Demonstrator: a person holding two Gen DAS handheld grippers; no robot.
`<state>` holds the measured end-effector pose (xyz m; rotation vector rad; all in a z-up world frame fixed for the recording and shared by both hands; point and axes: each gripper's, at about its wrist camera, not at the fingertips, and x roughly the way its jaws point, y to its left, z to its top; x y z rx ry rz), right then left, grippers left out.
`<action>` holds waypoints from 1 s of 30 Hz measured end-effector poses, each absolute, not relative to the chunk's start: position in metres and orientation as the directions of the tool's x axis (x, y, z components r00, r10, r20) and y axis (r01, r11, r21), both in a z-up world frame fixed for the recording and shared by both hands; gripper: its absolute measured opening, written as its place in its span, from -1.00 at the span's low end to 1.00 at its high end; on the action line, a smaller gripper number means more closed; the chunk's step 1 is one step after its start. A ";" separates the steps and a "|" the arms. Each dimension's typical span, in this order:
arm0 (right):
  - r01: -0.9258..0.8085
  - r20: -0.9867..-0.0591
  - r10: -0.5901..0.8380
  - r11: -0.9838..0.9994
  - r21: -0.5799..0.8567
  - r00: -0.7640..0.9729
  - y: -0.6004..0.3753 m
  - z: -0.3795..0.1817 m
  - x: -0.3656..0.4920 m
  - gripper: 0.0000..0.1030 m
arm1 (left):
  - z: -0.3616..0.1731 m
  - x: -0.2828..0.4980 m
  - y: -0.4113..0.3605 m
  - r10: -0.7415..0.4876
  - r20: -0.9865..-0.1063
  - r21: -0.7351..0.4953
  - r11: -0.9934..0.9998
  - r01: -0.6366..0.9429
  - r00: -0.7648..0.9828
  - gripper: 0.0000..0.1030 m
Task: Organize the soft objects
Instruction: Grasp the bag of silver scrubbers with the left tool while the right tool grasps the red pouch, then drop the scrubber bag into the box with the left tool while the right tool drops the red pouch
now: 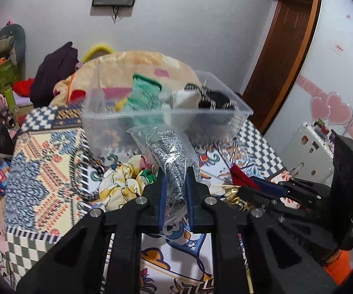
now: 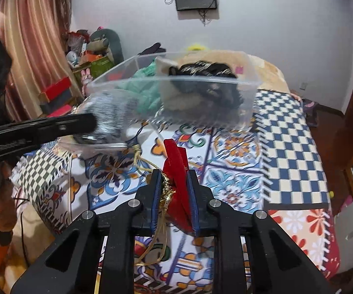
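Bagged grey knit [image 1: 174, 169] clamped in left gripper [image 1: 175, 191], red pouch [image 2: 177, 171] clamped in right gripper [image 2: 175, 191]

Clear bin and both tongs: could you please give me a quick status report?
Left tongs shut on bagged grey knit. Right tongs shut on red pouch. Clear bin ahead on bed, already holding soft items. Nothing blocking.

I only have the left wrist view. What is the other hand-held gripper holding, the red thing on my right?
Observer: The right hand-held gripper is shut on a red velvet pouch with gold tassel cord.
Operator: Is any cord trailing?
Observer: Yes, gold cord loops down onto the patterned bedspread.
Operator: What's behind the clear plastic bin?
Observer: From the right wrist, striped pink curtains hang left of the clear plastic bin.
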<state>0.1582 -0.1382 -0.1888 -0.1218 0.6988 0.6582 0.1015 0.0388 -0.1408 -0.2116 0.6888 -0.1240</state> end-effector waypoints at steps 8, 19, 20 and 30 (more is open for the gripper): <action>-0.553 -0.552 0.508 0.827 0.098 0.662 -0.153 -0.150 0.162 -0.64 | -0.103 0.086 0.053 -0.153 -0.524 -0.223 0.974 0.039 0.838 -0.74; -0.543 -0.400 0.528 0.836 0.085 0.750 -0.144 -0.089 0.186 -0.63 | -0.072 0.102 0.077 -0.084 -0.453 -0.187 0.982 -0.003 0.887 -0.74; -0.544 -0.391 0.530 0.835 0.086 0.752 -0.141 -0.086 0.190 -0.63 | -0.072 0.105 0.078 -0.079 -0.453 -0.186 0.982 -0.008 0.888 -0.74; -0.581 -0.360 0.576 0.807 0.109 0.734 -0.100 -0.075 0.224 -0.63 | -0.092 0.145 0.097 -0.055 -0.495 -0.183 0.982 -0.043 0.867 -0.74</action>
